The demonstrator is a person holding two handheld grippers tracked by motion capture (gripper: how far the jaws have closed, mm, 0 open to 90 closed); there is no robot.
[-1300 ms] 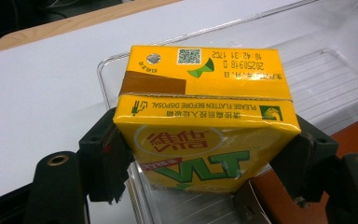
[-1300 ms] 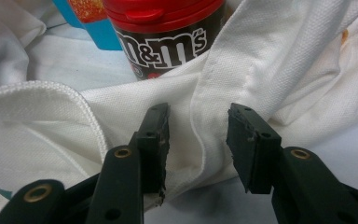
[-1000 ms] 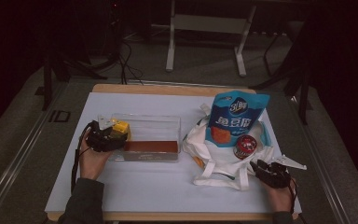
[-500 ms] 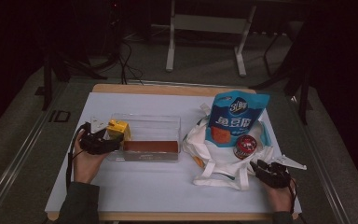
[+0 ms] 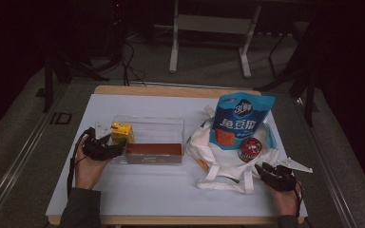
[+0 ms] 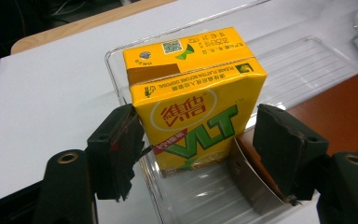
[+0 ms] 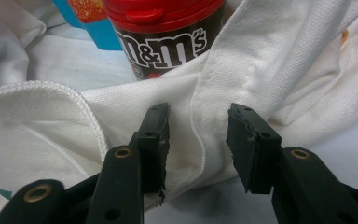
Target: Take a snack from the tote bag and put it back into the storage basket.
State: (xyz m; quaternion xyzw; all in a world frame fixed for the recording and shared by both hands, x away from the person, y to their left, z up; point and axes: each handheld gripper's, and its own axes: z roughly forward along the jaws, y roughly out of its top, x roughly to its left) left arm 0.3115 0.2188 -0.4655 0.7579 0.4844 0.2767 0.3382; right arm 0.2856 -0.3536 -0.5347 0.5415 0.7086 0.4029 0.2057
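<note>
Though unclamped — yellow VLT carton (image 6: 193, 98) upright.

A yellow drink carton (image 6: 196, 98) with green letters and a red strip is standing in the clear plastic box (image 5: 167, 127), beside a brown slab (image 5: 153, 150). A white cloth bag (image 7: 270, 70) is lying under a blue snack pouch (image 5: 239, 120) with an orange patch and a brown M&M's tub (image 7: 165, 32) showing its red lid. Both grippers' jaws are looking black.
</note>
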